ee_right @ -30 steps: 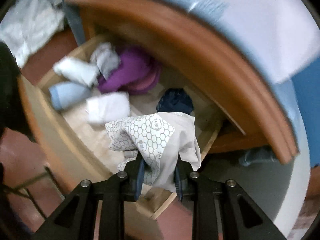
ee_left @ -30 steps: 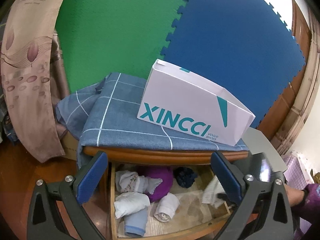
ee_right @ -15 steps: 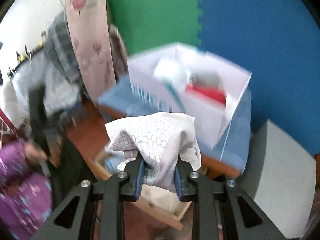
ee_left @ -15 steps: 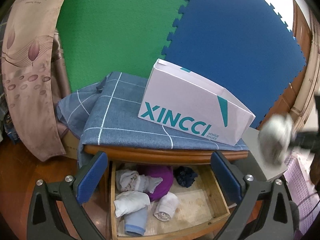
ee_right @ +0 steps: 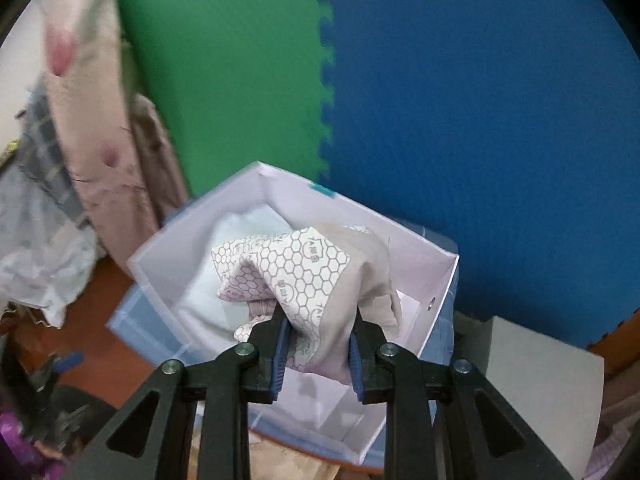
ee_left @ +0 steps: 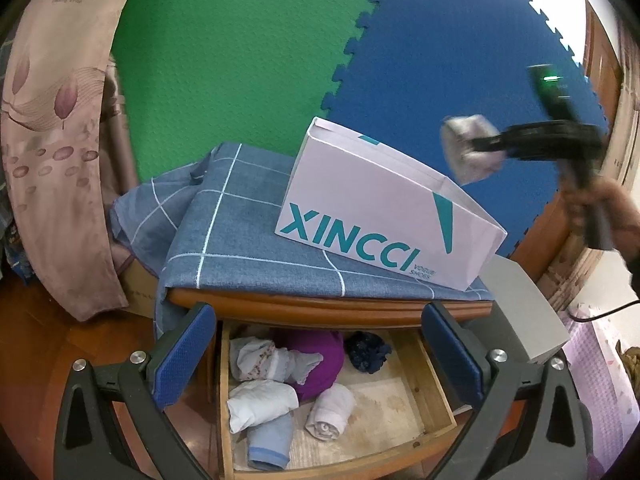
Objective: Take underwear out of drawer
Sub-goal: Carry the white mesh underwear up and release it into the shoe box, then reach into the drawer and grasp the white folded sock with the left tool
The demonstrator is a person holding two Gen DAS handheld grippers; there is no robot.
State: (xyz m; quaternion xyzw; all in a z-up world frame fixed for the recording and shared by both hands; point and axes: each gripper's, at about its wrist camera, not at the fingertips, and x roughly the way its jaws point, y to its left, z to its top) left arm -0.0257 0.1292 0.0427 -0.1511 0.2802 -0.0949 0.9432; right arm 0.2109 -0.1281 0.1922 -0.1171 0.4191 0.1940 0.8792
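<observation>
Green and blue foam wall (ee_right: 400,80) behind | our right gripper (ee_right: 316,344) clamps one honeycomb-print underwear (ee_right: 304,272), bunched, no clear long axis, above one white box (ee_right: 160,272) | left gripper (ee_left: 316,356) open over one drawer (ee_left: 436,396); six rolled garments inside.

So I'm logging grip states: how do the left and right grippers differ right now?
The left gripper has its jaws wide apart with nothing between them; the right gripper is clamped on the honeycomb-print underwear. The left one hangs in front of the open drawer; the right one is up over the white shoe box. Both have black frames and blue pads.
</observation>
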